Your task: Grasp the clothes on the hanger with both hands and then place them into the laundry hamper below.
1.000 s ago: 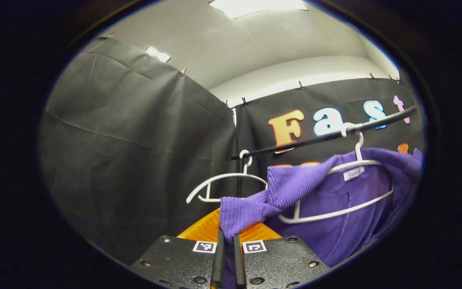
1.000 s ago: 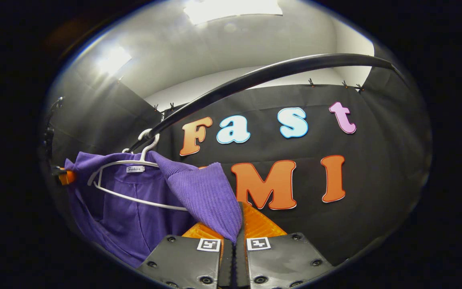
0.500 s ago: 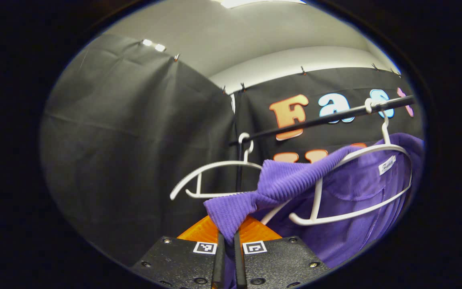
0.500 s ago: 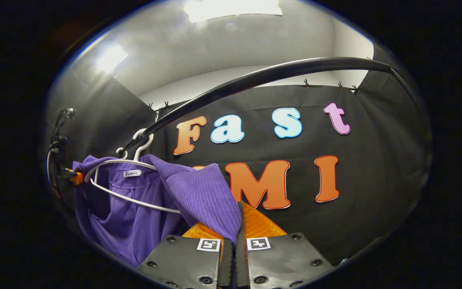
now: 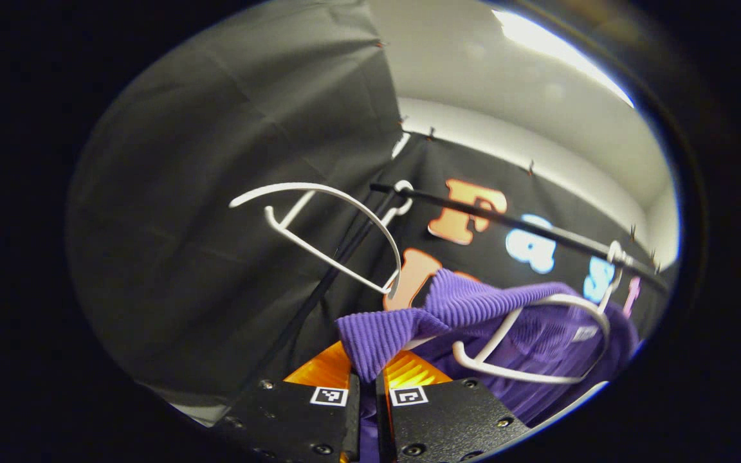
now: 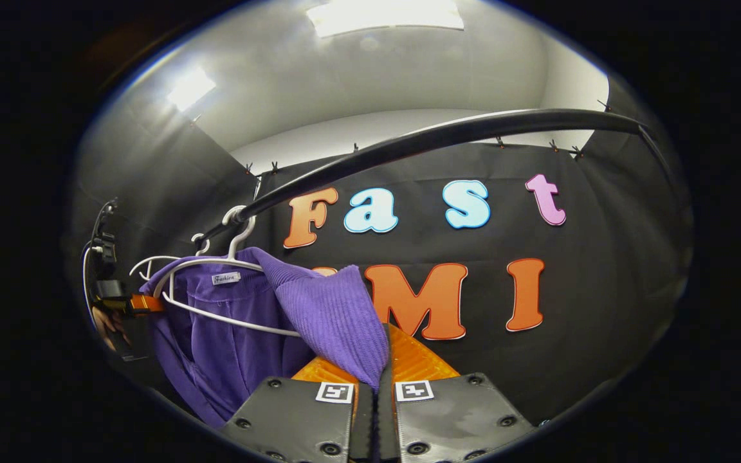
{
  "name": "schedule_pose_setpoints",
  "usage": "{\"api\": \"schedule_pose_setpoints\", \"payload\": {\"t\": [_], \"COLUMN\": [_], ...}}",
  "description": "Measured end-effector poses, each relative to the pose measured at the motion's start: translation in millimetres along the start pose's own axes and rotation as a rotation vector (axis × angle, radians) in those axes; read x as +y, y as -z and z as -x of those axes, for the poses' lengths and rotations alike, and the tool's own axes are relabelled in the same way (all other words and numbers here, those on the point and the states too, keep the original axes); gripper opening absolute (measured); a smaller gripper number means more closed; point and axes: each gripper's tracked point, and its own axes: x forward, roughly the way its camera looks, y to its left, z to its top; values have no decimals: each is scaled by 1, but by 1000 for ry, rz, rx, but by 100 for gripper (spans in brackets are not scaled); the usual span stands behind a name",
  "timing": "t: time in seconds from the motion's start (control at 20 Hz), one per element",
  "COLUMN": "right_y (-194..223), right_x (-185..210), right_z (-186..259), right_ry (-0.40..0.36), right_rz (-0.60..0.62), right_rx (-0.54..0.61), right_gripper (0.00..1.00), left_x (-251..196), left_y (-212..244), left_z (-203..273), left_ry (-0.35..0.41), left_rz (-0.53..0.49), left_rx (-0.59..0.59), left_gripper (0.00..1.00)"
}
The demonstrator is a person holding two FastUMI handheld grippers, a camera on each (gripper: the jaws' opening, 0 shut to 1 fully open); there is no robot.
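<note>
Clothes point(image 5: 409, 325): one purple garment, partly on its hanger point(image 5: 538, 341), both shoulders pinched by us.
Left gripper point(image 5: 364, 386): clamped tight on a ribbed shoulder fold; it's rolled over since a second ago, so the rail looks slanted now.
Right gripper point(image 6: 375, 382): closed on the other shoulder, barely moved.
Hangers: two, one bare point(image 5: 319, 225).
Rail point(image 6: 448, 132): one; garment isn't free yet, we reckon.

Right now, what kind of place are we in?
Probably a small recording booth set up like a laundry corner: black cloth walls, a black clothes rail, and a purple ribbed garment hanging on a white plastic hanger.
</note>
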Motion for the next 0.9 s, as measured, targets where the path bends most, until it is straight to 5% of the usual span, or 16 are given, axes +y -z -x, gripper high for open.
{"api": "schedule_pose_setpoints", "payload": {"t": [0.3, 0.55, 0.9], "right_y": [4, 4, -47], "right_x": [2, -8, -13], "right_z": [4, -12, -43], "right_ry": [32, 218, 340], "right_rz": [1, 35, 116], "right_rx": [11, 37, -55], "right_gripper": [6, 11, 11], "left_x": [-6, -13, -18], "left_y": [-22, -12, -52], "left_z": [16, 16, 9], "left_ry": [63, 186, 294], "left_rz": [-114, -143, -49], "left_rx": [-40, 77, 185], "left_gripper": [11, 10, 10]}}
